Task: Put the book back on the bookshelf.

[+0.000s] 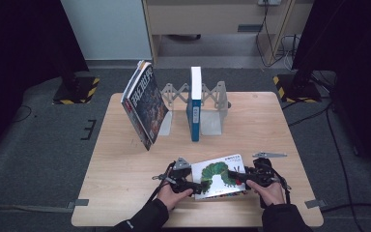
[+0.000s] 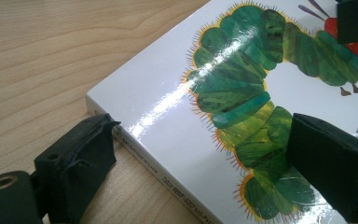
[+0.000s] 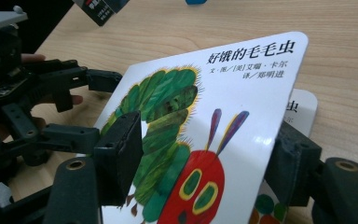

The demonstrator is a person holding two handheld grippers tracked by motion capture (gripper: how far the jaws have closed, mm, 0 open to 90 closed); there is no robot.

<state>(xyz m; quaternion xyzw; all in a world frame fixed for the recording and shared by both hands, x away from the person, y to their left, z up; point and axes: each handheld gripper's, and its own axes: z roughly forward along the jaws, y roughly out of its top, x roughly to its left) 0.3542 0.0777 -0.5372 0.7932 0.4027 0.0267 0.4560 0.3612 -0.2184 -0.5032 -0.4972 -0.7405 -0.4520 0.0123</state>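
Near the table's [image 1: 125,203] front edge, right gripper [image 3: 200,163] pinches the caterpillar book's [image 1: 220,175] lifted cover, left gripper [image 2: 205,163] spread astride its spine; next, swing it open.

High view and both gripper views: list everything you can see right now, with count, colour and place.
caterpillar book: 1, white cover with green caterpillar, near edge of table between the grippers, front cover lifted at the right gripper's side
leaning book: 1, dark cover, tilted at the left end of the bookend rack
upright book: 1, blue and white, standing in the rack
bookend rack: 1, grey metal, far middle of table
table: 1, light wood
left gripper: 1, black, jaws apart across the book's spine corner
right gripper: 1, black, jaws either side of the lifted cover
hands: 2, near edge
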